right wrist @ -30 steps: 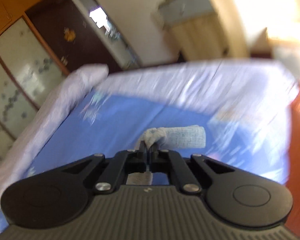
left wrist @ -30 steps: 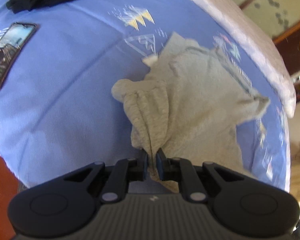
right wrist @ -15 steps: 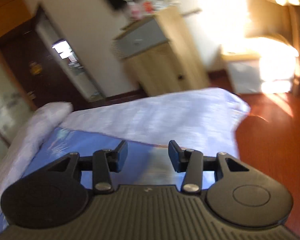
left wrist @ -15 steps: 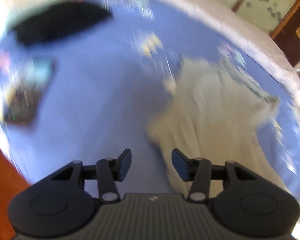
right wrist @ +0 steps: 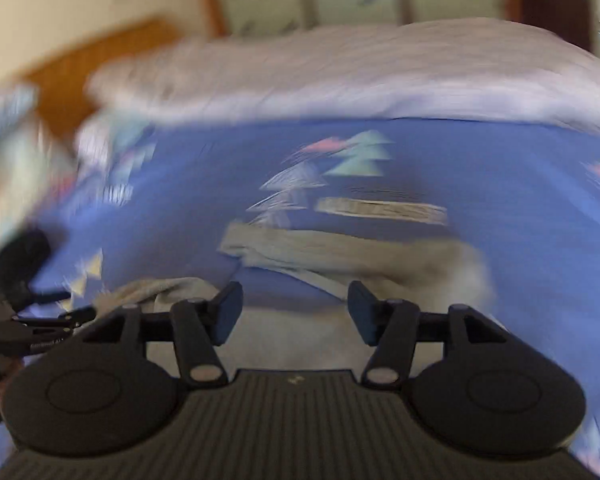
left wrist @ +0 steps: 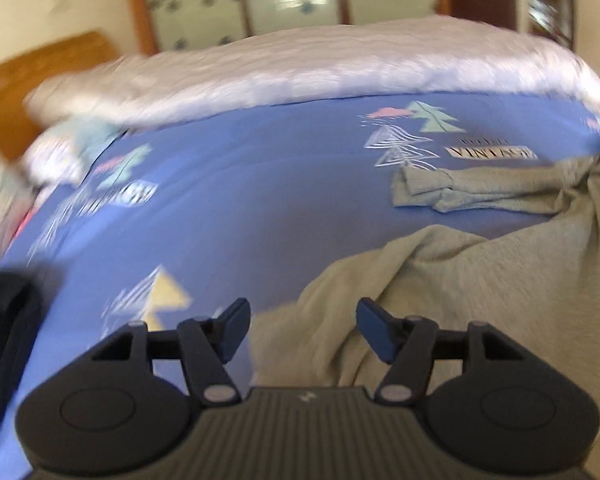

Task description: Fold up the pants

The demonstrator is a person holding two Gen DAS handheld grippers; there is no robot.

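A: Two claws, both gaping, gripping nothing — left claw [left wrist: 298, 330] over the grey pants [left wrist: 480, 280] rumpled on the blue bed [left wrist: 260, 208].

B: Right claw [right wrist: 294, 316] likewise. One leg [right wrist: 340, 246] stretched out; folding looks barely begun.

I am counting one pair of grey pants [left wrist: 480, 280], with two legs showing: one lying as a long strip, one bunched near my tongs. I am holding two tongs: the left tongs [left wrist: 302, 330] and the right tongs [right wrist: 294, 316], two fingers on each, four fingers total, every pair standing apart with nothing between. I am seeing one bed with a blue printed sheet [left wrist: 260, 184], one pale quilt [left wrist: 320, 68], one black garment [left wrist: 0, 328].
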